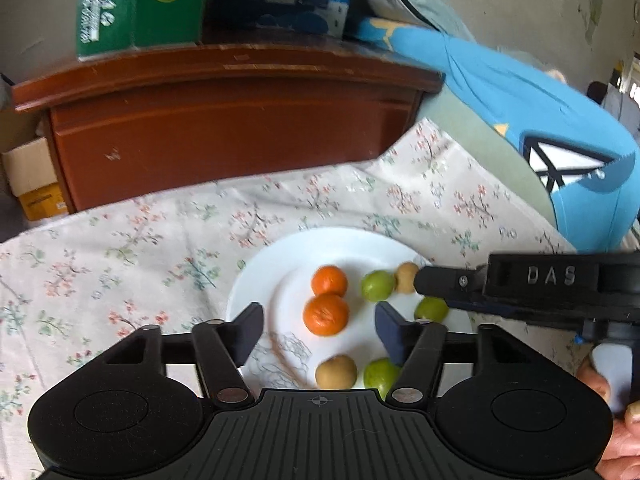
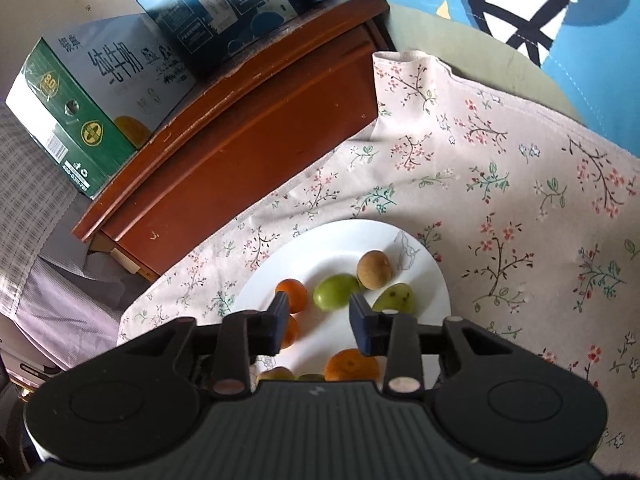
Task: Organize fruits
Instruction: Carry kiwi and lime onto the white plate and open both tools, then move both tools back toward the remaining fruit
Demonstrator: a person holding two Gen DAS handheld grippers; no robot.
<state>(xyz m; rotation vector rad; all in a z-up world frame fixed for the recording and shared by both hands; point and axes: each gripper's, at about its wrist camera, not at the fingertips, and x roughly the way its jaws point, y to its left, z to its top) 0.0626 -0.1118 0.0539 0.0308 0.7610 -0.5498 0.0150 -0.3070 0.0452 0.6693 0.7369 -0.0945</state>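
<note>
Two open grippers held over a white plate of small fruit on a floral cloth.

Left gripper (image 1: 319, 330), fingers spread and empty, hangs above the plate (image 1: 256, 280), an orange (image 1: 325, 314) between its tips. Left to right lie another orange (image 1: 329, 280), a brown fruit (image 1: 336, 371), green fruits (image 1: 377, 285) and a second brown fruit (image 1: 406, 277). The right gripper (image 2: 319, 324), marked "DAS", is also parted and empty. Behind stands a wooden cabinet (image 1: 224, 120) bearing a green carton (image 2: 76, 128) and a blue box (image 2: 224, 4); their Chinese print is unclear.
</note>
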